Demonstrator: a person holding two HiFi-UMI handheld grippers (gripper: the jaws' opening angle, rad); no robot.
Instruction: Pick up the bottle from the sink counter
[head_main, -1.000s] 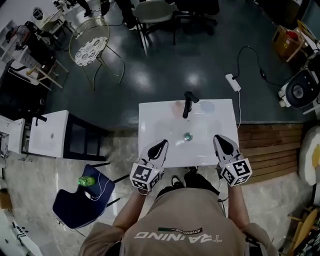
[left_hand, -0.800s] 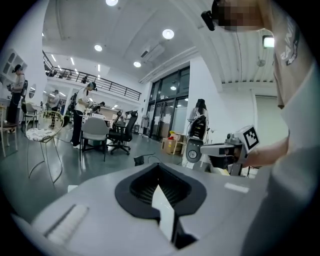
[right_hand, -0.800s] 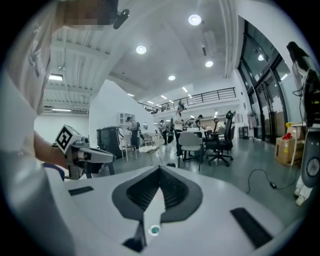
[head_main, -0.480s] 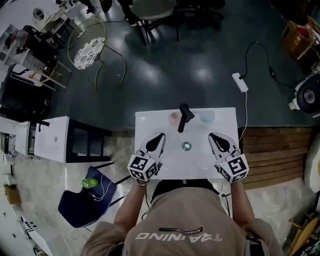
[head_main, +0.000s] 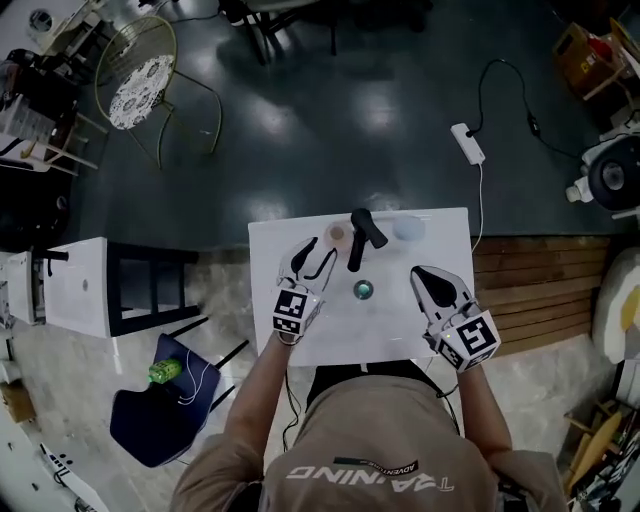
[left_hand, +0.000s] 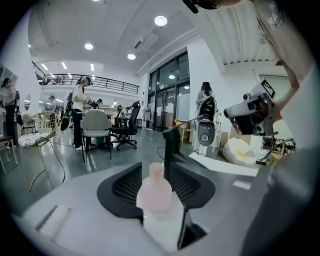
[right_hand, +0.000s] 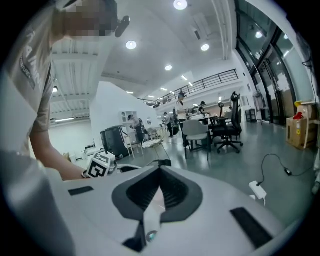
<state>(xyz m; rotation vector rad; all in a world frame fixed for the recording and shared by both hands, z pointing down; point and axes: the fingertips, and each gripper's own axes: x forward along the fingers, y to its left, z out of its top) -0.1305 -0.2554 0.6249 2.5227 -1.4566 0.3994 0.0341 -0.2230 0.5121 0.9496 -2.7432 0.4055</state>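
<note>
A small pale pink bottle (head_main: 337, 234) stands at the back of the white sink counter (head_main: 300, 335), just left of the black faucet (head_main: 360, 238). My left gripper (head_main: 320, 250) reaches toward it with its jaws opening. In the left gripper view the bottle (left_hand: 155, 192) shows in the gap of the left gripper (left_hand: 157, 189), a little ahead, and the pads do not touch it. My right gripper (head_main: 420, 273) hovers over the counter's right side, shut and empty. In the right gripper view the right gripper (right_hand: 159, 182) has its jaws meeting.
A pale blue round thing (head_main: 408, 228) sits right of the faucet, and the drain (head_main: 363, 290) lies mid-basin. A power strip (head_main: 466, 143) lies on the dark floor beyond. A blue chair (head_main: 150, 415) and a white cabinet (head_main: 75, 285) stand left; wooden boards (head_main: 530, 290) lie right.
My left gripper has moved forward across the counter toward the pink bottle, and its jaws have spread apart. The right gripper has stayed near the counter's right side, still shut.
</note>
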